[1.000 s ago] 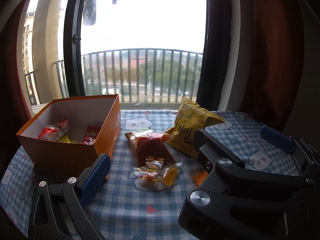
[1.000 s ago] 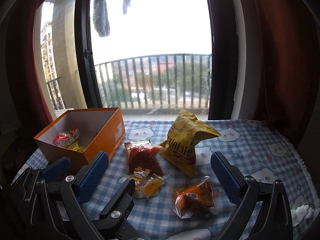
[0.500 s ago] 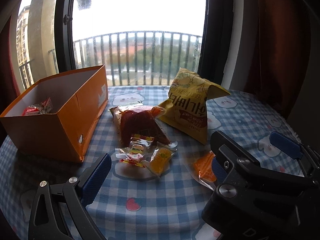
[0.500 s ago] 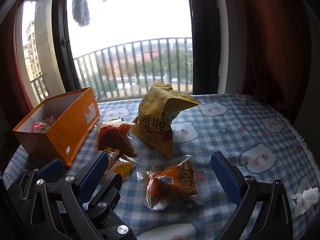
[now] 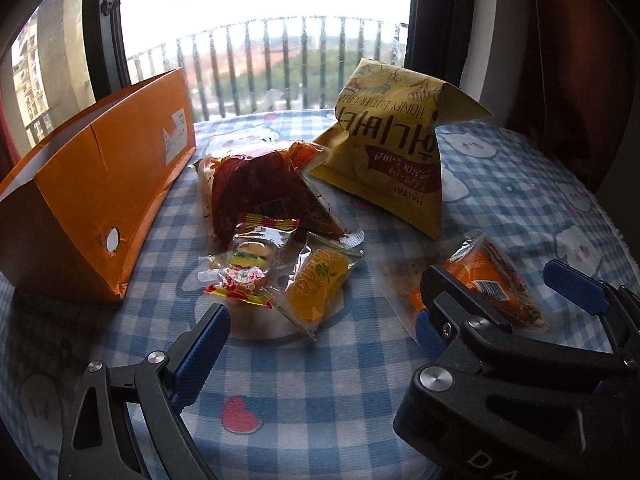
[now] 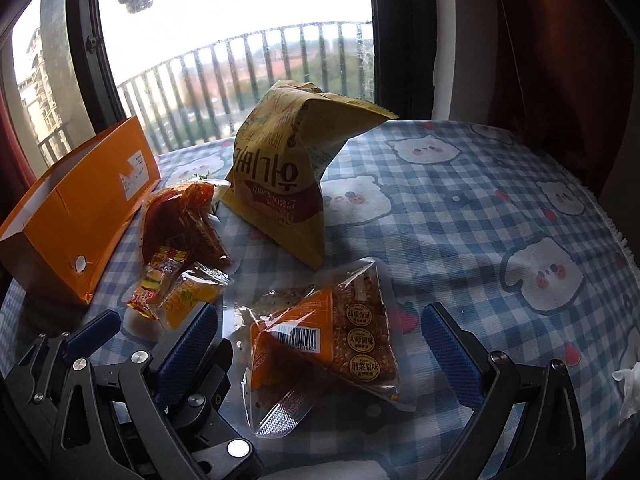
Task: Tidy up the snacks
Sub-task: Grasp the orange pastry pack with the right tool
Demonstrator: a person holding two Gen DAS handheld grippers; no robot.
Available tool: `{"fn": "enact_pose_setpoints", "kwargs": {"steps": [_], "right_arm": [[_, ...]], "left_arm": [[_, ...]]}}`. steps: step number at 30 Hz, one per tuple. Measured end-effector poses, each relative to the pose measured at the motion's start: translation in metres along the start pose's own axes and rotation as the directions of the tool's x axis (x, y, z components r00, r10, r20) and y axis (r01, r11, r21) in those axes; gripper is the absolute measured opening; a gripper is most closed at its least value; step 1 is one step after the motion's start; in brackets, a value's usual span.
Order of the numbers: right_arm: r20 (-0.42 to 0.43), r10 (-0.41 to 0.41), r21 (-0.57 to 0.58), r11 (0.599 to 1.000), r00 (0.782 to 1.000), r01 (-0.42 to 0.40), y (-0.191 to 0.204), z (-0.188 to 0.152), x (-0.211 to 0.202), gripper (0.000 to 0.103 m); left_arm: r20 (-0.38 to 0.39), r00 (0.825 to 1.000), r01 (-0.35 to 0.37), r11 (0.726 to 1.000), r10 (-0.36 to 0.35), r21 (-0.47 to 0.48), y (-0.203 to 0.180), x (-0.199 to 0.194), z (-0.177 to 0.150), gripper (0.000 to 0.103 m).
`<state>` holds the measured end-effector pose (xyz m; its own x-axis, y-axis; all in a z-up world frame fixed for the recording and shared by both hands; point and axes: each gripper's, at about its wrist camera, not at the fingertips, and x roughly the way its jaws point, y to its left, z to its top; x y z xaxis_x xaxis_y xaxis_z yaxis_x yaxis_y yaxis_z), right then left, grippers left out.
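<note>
An orange box point(image 5: 100, 196) point(image 6: 76, 216) stands at the left of the checked table. Beside it lie a red snack pack point(image 5: 256, 192) point(image 6: 176, 220), a clear burger-candy packet point(image 5: 248, 260) point(image 6: 156, 280) and a yellow jelly packet point(image 5: 320, 284) point(image 6: 188, 300). A yellow chip bag point(image 5: 396, 148) point(image 6: 292, 168) stands behind. An orange triangular pack point(image 6: 332, 344) point(image 5: 492, 284) lies low between the open fingers of my right gripper point(image 6: 320, 344). My left gripper point(image 5: 316, 332) is open and empty, low over the cloth just before the small packets.
A window with balcony railing point(image 6: 248, 76) is behind the table. A dark red curtain point(image 6: 560, 60) hangs at the right. The table's edge point(image 6: 616, 232) curves at the right, with a white tissue point(image 6: 628, 380) near it.
Both grippers have come down and forward toward the snacks. The orange triangular pack now sits between the right gripper's fingers. Both stay open.
</note>
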<state>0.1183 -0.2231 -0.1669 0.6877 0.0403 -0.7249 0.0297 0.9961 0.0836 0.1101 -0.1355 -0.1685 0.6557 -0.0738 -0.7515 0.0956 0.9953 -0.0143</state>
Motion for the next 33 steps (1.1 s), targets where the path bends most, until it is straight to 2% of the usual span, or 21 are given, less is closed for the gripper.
{"fn": "enact_pose_setpoints", "kwargs": {"steps": [3,6,11,12,23,26,31,33], "right_arm": [[-0.037,0.02,0.016,1.0,0.999,-0.019,-0.002,-0.004,0.01,0.099],[-0.087,0.042,0.033,0.999,0.995,-0.039,-0.002,-0.01,0.019,0.081],[-0.068,0.046,0.048,0.998,0.997,-0.043,-0.003,-0.012,0.017,0.074],[-0.061,0.047,0.045,0.998,0.997,-0.044,-0.003,-0.012,0.015,0.069],[0.026,0.072,0.049,0.996,0.997,-0.073,0.01,0.001,-0.008,0.066],[0.046,0.083,0.049,0.995,0.996,-0.085,0.015,0.008,-0.01,0.066],[0.06,0.087,0.042,0.995,0.994,-0.089,0.019,0.014,-0.009,0.066],[0.061,0.085,0.047,0.995,0.995,-0.088,0.019,0.016,-0.007,0.066]], "left_arm": [[-0.028,1.0,-0.002,1.0,0.003,0.011,-0.001,0.007,-0.003,0.093],[-0.059,0.998,0.002,1.0,0.0,0.026,-0.003,0.012,-0.007,0.092],[-0.041,0.999,0.003,1.0,-0.002,0.03,-0.004,0.007,-0.009,0.091],[-0.033,0.999,0.003,0.999,-0.002,0.032,-0.004,0.005,-0.009,0.091],[0.047,0.999,-0.012,0.998,0.009,0.069,0.012,-0.018,0.009,0.094],[0.08,0.996,-0.043,0.996,0.037,0.074,0.019,-0.022,0.018,0.094],[0.096,0.994,-0.065,0.995,0.058,0.077,0.029,-0.021,0.024,0.094],[0.073,0.995,-0.071,0.996,0.067,0.055,0.037,-0.016,0.027,0.091]]}}
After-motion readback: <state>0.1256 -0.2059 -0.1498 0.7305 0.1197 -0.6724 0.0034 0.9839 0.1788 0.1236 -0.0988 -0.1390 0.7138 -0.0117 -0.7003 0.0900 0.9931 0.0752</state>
